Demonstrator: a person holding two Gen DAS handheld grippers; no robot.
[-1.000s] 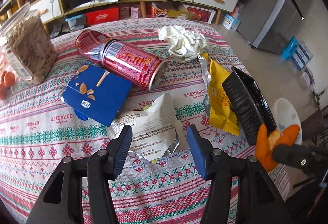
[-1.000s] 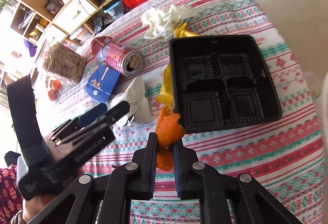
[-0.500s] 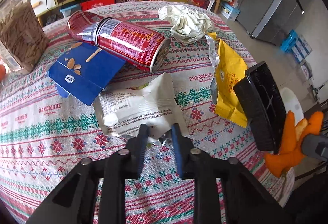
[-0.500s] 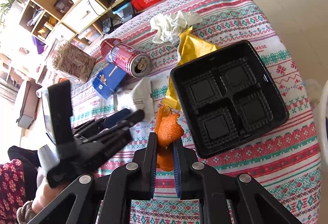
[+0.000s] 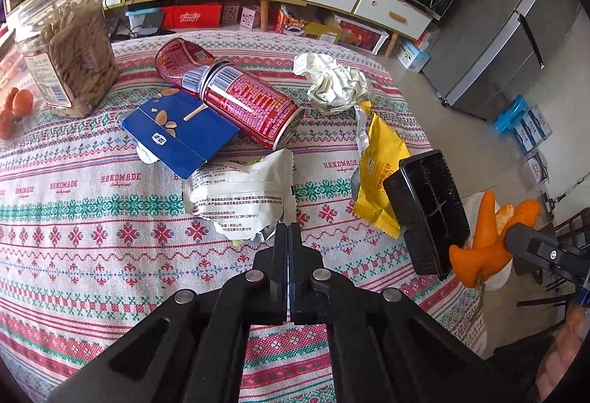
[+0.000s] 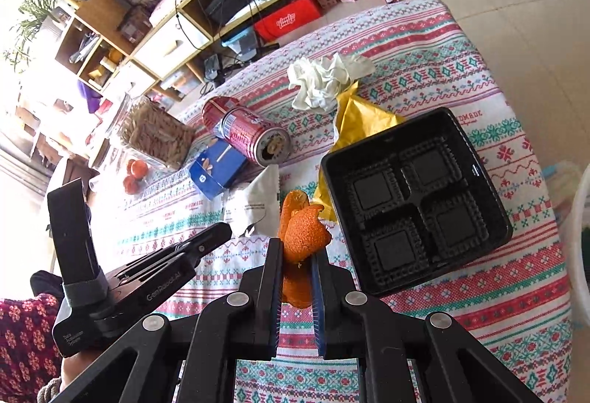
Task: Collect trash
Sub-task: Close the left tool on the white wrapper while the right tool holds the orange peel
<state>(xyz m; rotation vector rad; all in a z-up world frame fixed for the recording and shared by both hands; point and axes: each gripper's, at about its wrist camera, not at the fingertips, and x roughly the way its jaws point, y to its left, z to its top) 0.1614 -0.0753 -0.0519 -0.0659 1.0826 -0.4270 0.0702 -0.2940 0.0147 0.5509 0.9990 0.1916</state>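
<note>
A white snack wrapper (image 5: 239, 192) lies flat on the patterned tablecloth (image 5: 73, 218). My left gripper (image 5: 288, 227) is shut, its tips pinching the wrapper's near right corner. My right gripper (image 6: 298, 248) is shut on a piece of orange peel (image 6: 304, 233) and holds it above the cloth, just left of an empty black compartment tray (image 6: 416, 196). In the left wrist view the peel (image 5: 479, 255) hangs at the right beyond the tray (image 5: 427, 211). In the right wrist view the left gripper (image 6: 225, 231) reaches the wrapper (image 6: 254, 203) from the lower left.
A red can (image 5: 250, 107) lies on its side with a crushed can (image 5: 180, 59) behind it. A blue carton (image 5: 180, 133), crumpled white paper (image 5: 335, 85) and a yellow packet (image 5: 379, 159) lie nearby. A clear snack jar (image 5: 66, 48) and small oranges (image 5: 18, 104) stand far left.
My left gripper went from wide open over the white wrapper to fully shut on its near corner. My right gripper has risen a little with the orange peel still in it.
</note>
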